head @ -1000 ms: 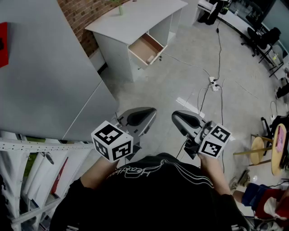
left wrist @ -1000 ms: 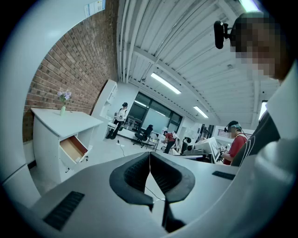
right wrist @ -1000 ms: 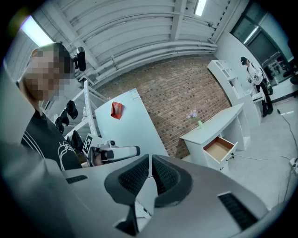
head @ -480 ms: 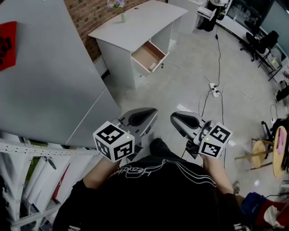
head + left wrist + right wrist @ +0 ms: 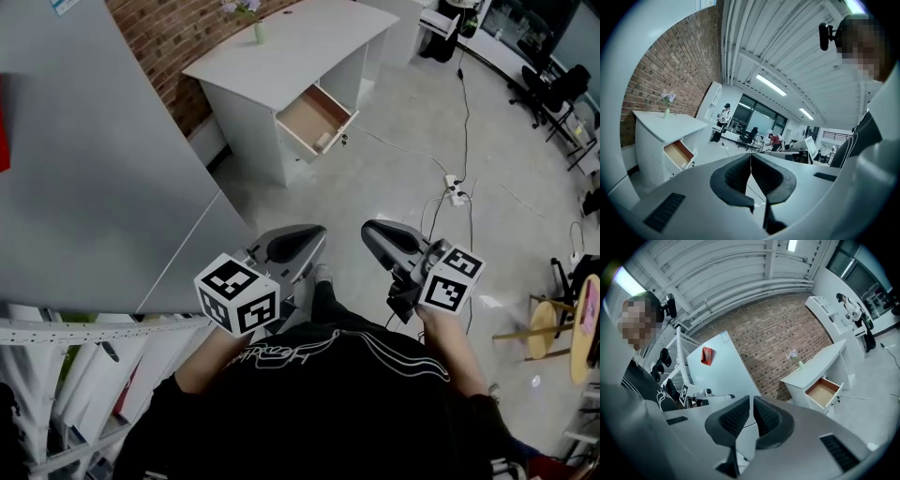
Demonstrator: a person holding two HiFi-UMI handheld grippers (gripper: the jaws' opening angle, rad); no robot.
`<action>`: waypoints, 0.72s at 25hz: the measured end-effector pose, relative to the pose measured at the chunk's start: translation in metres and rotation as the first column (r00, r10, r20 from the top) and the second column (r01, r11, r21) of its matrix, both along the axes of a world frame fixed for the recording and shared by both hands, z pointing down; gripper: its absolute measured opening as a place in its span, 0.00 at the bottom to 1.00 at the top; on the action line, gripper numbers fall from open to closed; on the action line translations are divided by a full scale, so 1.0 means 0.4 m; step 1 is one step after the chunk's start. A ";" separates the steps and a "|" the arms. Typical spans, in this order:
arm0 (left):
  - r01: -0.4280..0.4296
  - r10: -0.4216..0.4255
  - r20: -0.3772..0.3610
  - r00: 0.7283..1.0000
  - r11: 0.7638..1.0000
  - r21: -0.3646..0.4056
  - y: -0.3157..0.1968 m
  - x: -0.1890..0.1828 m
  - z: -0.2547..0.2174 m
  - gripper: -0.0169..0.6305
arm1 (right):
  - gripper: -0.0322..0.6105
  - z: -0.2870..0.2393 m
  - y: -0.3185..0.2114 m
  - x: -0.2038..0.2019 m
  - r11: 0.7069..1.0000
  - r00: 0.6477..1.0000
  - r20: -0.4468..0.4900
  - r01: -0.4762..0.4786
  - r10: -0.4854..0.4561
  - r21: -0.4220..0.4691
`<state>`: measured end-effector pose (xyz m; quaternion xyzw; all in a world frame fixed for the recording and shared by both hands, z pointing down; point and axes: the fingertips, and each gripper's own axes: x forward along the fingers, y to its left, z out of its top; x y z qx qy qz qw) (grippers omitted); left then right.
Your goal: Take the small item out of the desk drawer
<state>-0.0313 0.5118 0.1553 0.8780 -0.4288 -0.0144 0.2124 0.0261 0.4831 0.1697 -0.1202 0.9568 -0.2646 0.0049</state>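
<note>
Left gripper (image 5: 751, 155) and right gripper (image 5: 751, 400) are clenched, empty; likely the approach step; open drawer (image 5: 317, 117) sits at twelve o'clock, well apart; next, close in.

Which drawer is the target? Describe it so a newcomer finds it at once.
Find the red brick wall; against it stands a white desk with a small green vase of flowers on top. Under the desktop, the pulled-out drawer with a pale wooden inside is the one: it is the only brown patch on an otherwise white desk.
</note>
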 end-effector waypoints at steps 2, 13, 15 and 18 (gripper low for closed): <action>0.008 -0.008 0.002 1.000 1.000 -0.014 -0.063 -0.013 0.016 0.06 | 0.14 0.015 -0.063 -0.014 1.000 1.000 0.002 0.007 -0.007 -0.012; -0.020 0.025 0.051 0.998 0.994 -0.107 -0.620 -0.074 0.093 0.06 | 0.14 0.105 -0.613 -0.075 0.994 1.000 0.021 -0.012 0.014 -0.107; -0.032 0.037 0.052 0.998 0.995 -0.099 -0.724 -0.073 0.085 0.06 | 0.14 0.108 -0.711 -0.081 0.994 1.000 0.020 -0.013 0.015 -0.109; -0.042 0.047 0.053 0.997 0.994 -0.097 -0.837 -0.065 0.090 0.06 | 0.14 0.112 -0.820 -0.076 0.995 0.999 0.010 -0.030 0.031 -0.100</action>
